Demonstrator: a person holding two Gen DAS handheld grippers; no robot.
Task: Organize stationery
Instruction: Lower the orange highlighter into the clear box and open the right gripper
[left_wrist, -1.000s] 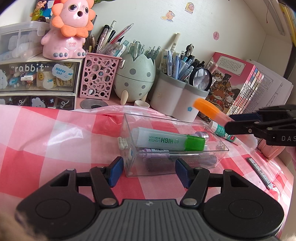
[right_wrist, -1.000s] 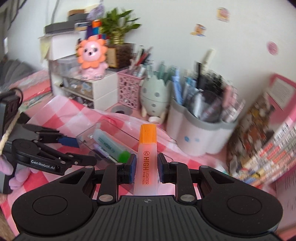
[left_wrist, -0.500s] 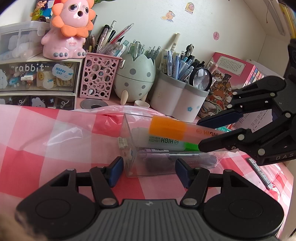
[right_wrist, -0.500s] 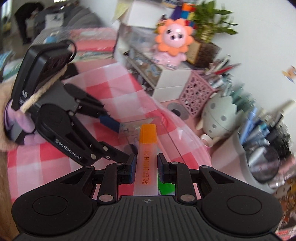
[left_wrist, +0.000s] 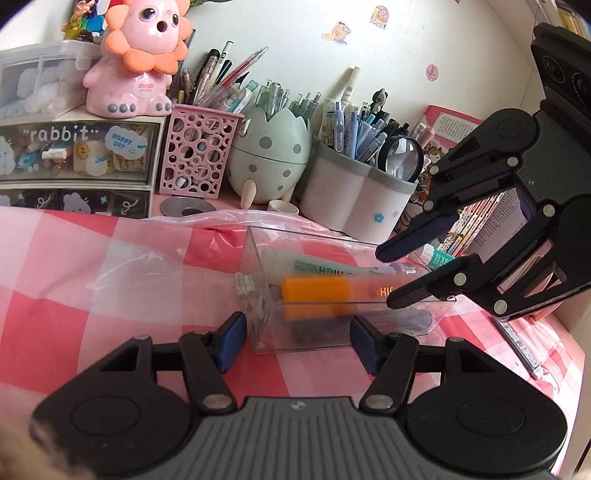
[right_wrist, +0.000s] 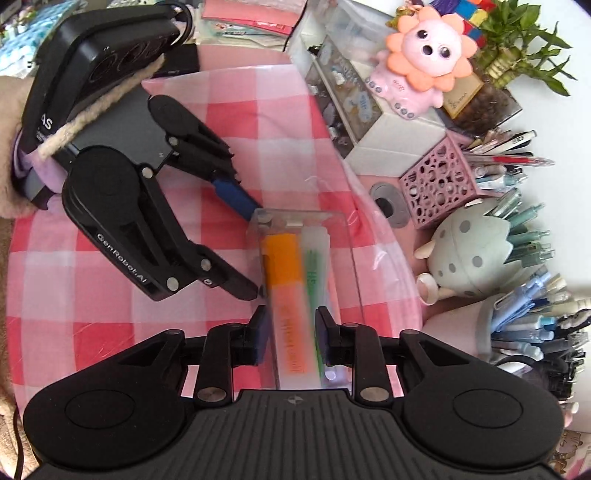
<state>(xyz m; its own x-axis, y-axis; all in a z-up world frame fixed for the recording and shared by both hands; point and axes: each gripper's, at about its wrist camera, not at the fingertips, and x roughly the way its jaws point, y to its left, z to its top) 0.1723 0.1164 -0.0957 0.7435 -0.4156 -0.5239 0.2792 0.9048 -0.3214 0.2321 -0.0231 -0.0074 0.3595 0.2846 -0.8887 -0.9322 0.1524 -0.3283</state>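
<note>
A clear plastic box (left_wrist: 258, 280) lies on the pink checked cloth; it also shows in the right wrist view (right_wrist: 347, 236). Inside lie a green highlighter (left_wrist: 314, 264) and an orange highlighter (left_wrist: 317, 301), blurred, beside each other (right_wrist: 282, 269). My left gripper (left_wrist: 295, 341) is open, its pads either side of the box's near end. My right gripper (right_wrist: 290, 332) is open above the box's right end, fingers apart from the orange highlighter. It shows in the left wrist view (left_wrist: 410, 273).
Pen holders stand along the back: a pink lattice cup (left_wrist: 197, 151), an egg-shaped pot (left_wrist: 267, 155), a white double cup (left_wrist: 354, 195). A drawer unit with a lion toy (left_wrist: 136, 59) is back left. Books (left_wrist: 476, 221) stand at right. A pen (left_wrist: 517, 343) lies on the cloth.
My right gripper carried the orange highlighter over the box, lowered it and opened. The highlighter now lies in the box beside the green one. My left gripper stayed put.
</note>
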